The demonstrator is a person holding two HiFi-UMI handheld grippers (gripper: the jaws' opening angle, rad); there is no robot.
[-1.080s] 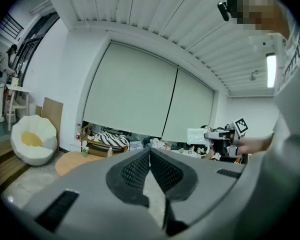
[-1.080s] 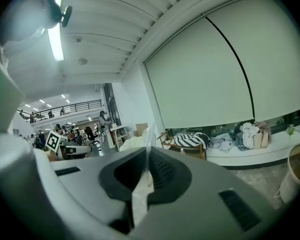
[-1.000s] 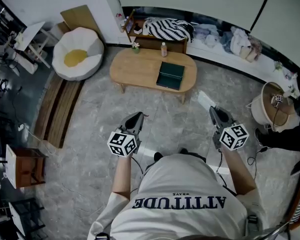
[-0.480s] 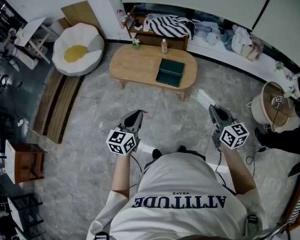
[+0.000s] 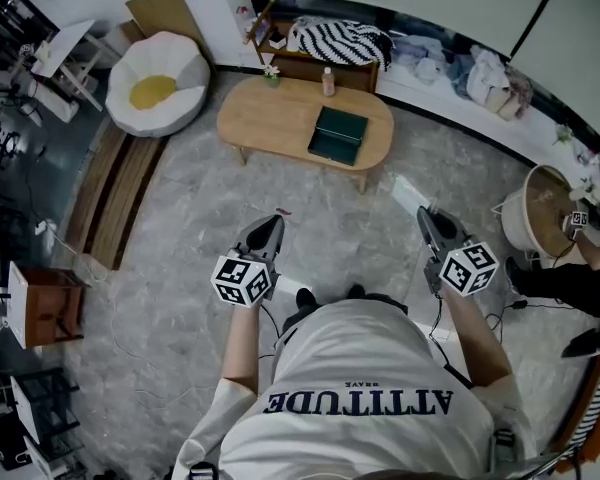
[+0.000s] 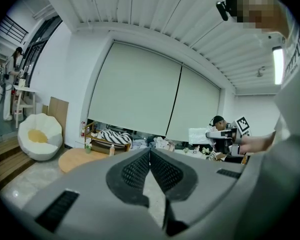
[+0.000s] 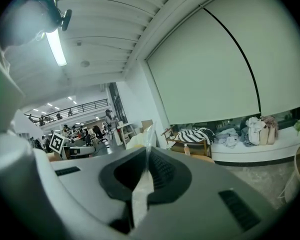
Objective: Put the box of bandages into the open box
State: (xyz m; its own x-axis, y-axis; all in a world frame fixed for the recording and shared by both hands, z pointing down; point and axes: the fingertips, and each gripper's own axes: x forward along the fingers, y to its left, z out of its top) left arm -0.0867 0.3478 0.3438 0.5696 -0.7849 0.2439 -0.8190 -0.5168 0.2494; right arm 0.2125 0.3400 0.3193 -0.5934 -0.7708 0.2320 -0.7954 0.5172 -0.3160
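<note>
Green box [image 5: 340,135] on table [image 5: 270,118] lies well beyond left claw [image 5: 271,225] and right claw [image 5: 427,219], both closed, empty.

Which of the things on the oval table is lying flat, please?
The dark green box, toward its right end; the bottle and little plant stand upright at the far edge.

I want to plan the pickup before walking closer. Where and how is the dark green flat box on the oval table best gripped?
Probably by its near edge, coming low from the person's side. The dark green flat box lies flat close to the near rim of the oval wooden table, so that edge is reached first. Its thickness cannot be told.
</note>
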